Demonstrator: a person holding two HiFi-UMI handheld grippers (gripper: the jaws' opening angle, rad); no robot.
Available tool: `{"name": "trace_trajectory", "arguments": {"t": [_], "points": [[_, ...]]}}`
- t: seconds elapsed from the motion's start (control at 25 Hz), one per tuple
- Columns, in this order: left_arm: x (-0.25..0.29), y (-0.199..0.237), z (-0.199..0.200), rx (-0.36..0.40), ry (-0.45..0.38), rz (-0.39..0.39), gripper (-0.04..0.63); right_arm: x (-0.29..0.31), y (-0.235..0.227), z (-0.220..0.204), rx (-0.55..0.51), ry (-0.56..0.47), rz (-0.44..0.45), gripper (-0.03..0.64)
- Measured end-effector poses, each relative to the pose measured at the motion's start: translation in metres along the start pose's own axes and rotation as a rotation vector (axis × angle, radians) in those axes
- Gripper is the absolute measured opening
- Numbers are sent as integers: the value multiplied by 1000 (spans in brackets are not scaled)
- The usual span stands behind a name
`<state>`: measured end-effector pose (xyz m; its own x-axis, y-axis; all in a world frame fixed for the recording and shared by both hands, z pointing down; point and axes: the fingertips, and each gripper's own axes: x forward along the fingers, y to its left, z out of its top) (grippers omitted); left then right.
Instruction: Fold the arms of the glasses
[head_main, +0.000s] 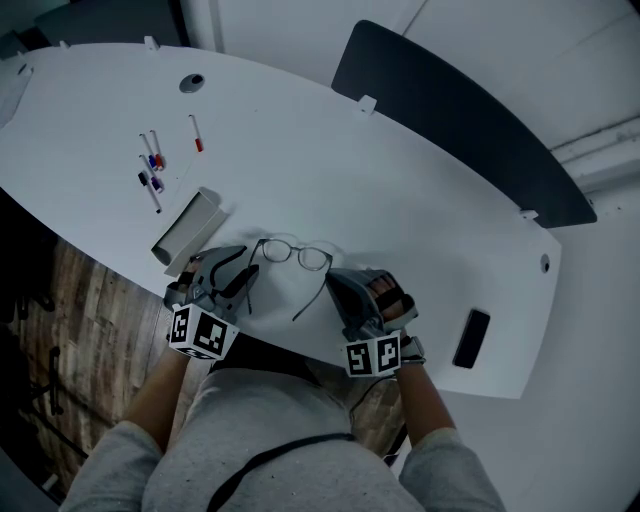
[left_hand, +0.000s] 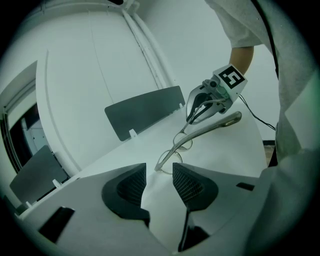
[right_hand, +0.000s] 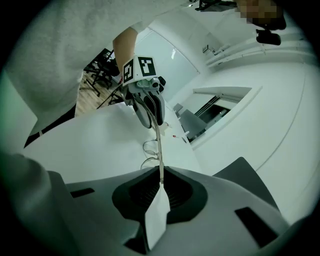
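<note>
R gripper (right_hand: 161, 172): fingers clamped on the tip of one temple arm (right_hand: 160, 155) of the glasses (head_main: 294, 251), frame stretching away ahead of them. L gripper (left_hand: 159, 167): fingers apart, nothing pinched; frame's near corner sits just beyond their tips. Glasses betw. both grippers, over white tabletop (head_main: 420, 190); can't tell if lenses touch it.

My top (head_main: 270, 410) is light grey, with a thin dark strap (head_main: 300, 442) across it. My left tool (head_main: 236, 266) and right tool (head_main: 344, 288) are dark grey. Each carries a white cube (head_main: 198, 333) of black square markers and has mesh-textured black pads (left_hand: 187, 185).
</note>
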<state>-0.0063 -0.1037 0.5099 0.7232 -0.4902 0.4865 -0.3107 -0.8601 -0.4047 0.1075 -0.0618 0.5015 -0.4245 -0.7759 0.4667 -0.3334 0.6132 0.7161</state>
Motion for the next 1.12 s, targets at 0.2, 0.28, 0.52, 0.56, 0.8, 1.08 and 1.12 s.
{"name": "trace_trajectory", "arguments": {"t": [0.2,0.28,0.52,0.56,0.8,1.08,1.12], "points": [[-2,-5,13,21,-52,-22,164,-2,7,4,71,-20,80,36],[-3,-7,17,24,-65,-31,164,-3,9,6,105,-26,113,36],[-10,-9,20,-17,-85,-48,164,-4,15,6,235,-36,219,37],[-12,-10,20,-29,-90,-54,164,-4,16,7,258,-39,239,37],[-15,-14,25,-51,-116,-86,152,-1,20,4,350,-55,307,36],[-14,-13,31,-73,-136,-104,129,4,21,0,398,-54,419,37],[-14,-13,33,-77,-141,-106,118,4,21,-1,405,-53,430,37]]}}
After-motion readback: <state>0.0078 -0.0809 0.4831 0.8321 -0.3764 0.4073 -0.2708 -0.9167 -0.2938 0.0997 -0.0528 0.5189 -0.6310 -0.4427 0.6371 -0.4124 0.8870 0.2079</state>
